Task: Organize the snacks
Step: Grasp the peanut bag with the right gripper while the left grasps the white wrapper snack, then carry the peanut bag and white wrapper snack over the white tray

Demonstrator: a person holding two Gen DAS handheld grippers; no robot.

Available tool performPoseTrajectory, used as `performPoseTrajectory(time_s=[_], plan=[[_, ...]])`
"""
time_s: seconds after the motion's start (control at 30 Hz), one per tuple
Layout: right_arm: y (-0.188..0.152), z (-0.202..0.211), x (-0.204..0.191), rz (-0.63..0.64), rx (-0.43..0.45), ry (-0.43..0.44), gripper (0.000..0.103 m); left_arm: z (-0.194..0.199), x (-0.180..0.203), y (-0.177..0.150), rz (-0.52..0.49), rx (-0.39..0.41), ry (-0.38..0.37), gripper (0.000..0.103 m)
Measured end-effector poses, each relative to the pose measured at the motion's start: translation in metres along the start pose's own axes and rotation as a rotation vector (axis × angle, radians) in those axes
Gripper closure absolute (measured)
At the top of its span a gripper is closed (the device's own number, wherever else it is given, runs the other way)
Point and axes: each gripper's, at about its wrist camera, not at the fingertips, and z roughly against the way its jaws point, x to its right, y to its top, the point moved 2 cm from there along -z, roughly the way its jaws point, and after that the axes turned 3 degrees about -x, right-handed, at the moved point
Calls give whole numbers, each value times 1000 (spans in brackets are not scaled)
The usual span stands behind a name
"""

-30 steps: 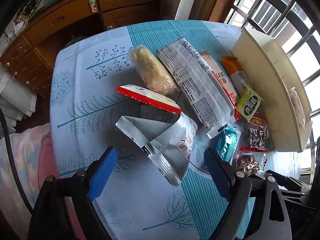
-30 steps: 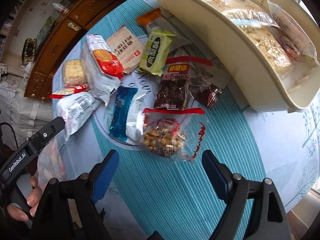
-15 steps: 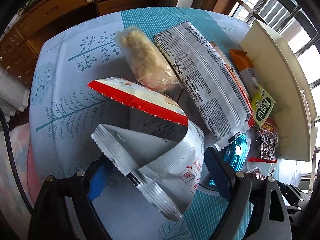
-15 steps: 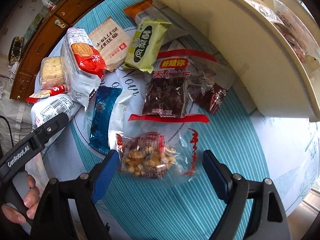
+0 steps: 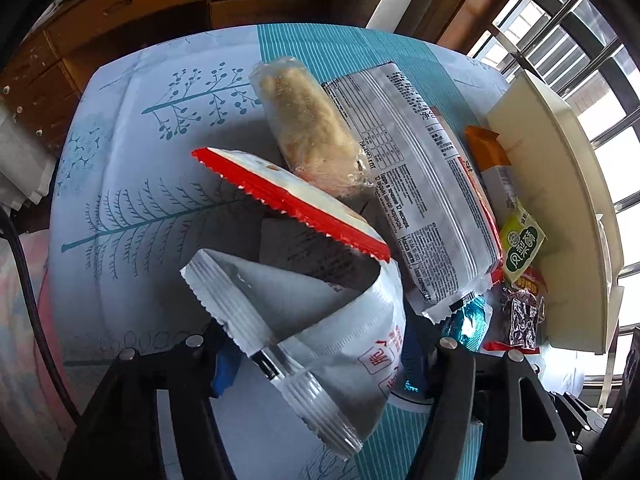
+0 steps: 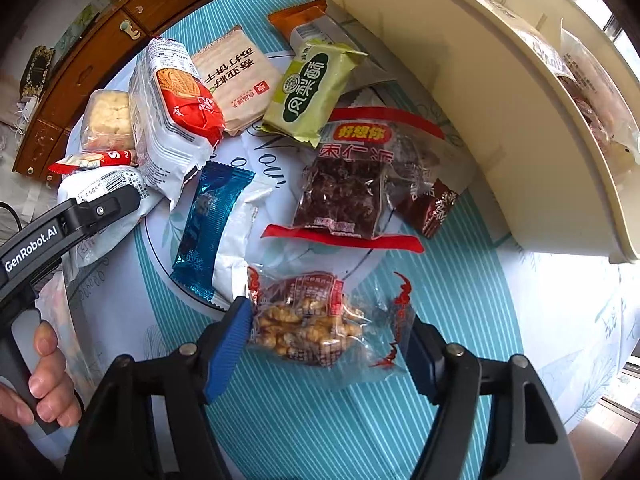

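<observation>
Patterned tablecloth point(image 6: 560, 320), cream tray point(image 6: 500, 128) holding bagged snacks point(image 6: 592, 92)

Home room: wooden drawer cabinet point(image 5: 120, 12), barred window point(image 5: 580, 60), tablecloth-covered table point(image 5: 132, 168).

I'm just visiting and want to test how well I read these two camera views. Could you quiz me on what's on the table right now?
1. True or false: the tall cream rack is empty.
2. Which packet lies between the fingers of the right gripper? A) the green pastry packet B) the clear bag of walnuts C) the blue foil packet
3. Fill in: the left gripper straddles a folded ____ wrapper with a serrated edge.

Key: 1. False, packets show inside it. 2. B; the jaws have just been closing around it. 3. White; these jaws have also just been closing.
</observation>
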Motion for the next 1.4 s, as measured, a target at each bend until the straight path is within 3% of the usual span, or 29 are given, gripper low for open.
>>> performPoseTrajectory(time_s=[0.2,0.47,0.77,1.03,1.4], plan=[[0,4,1,1,-2,7,39,9,-2,-8,0,3,9,43],[-12,12,6,-24,-15,21,42,37,-12,-19,2,66,-3,44],[-28,26,5,-12,4,84,42,83,-13,-37,74,157,-72,44],[-30,49,4,91,7,169,42,125,13,-58,155,208,-109,44],[-25,110,29,265,119,289,42,160,83,-86,169,269,-112,44]])
